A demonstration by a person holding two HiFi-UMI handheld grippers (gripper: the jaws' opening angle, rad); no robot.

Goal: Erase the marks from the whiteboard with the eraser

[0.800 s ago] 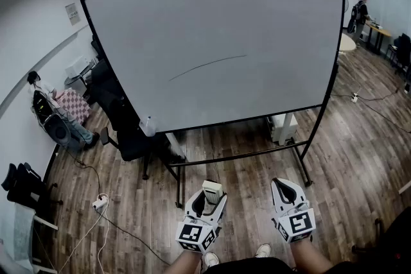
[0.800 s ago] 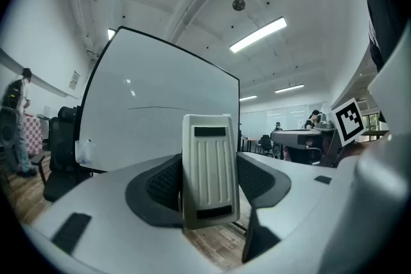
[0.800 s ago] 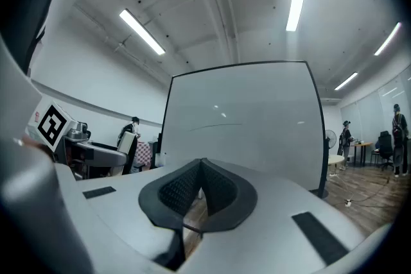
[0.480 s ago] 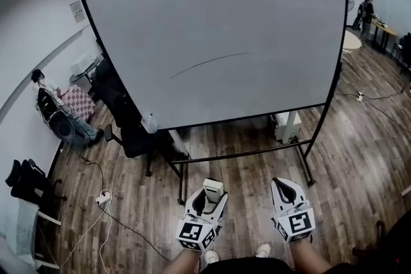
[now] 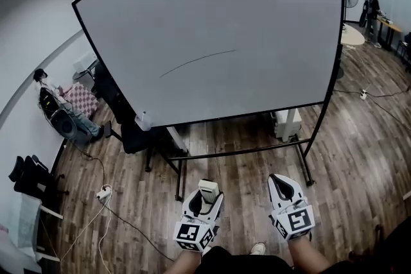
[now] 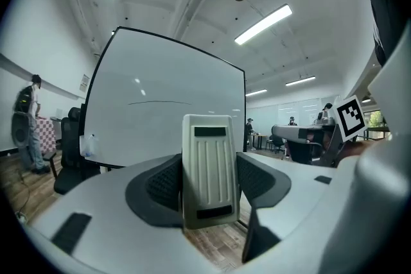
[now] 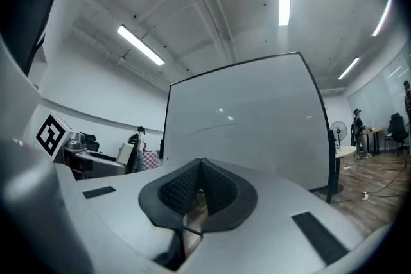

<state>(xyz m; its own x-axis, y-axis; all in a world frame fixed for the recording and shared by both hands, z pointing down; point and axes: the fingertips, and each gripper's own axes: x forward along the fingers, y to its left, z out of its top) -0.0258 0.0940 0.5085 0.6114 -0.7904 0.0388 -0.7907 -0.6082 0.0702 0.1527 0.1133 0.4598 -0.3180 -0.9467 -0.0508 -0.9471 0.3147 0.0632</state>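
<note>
A large whiteboard point(image 5: 244, 3) on a black wheeled frame stands ahead of me. One thin dark line point(image 5: 196, 61) runs across its middle; the same line point(image 6: 159, 101) shows faintly in the left gripper view. My left gripper point(image 5: 207, 194) is low and well short of the board, shut on a pale ribbed eraser point(image 5: 208, 190). That eraser point(image 6: 207, 170) stands upright between the jaws. My right gripper point(image 5: 284, 185) hangs beside it, shut with nothing in it point(image 7: 201, 184).
A small bottle point(image 5: 142, 120) sits at the board's lower left ledge. Black office chairs point(image 5: 131, 131) stand left of the stand. A person point(image 5: 61, 109) sits by the left wall, another point(image 5: 372, 6) stands far right. Cables and a power strip point(image 5: 103, 193) lie on the wood floor.
The board looms a little larger and its line has shifted left in the head view. Both grippers keep their places and grips.
</note>
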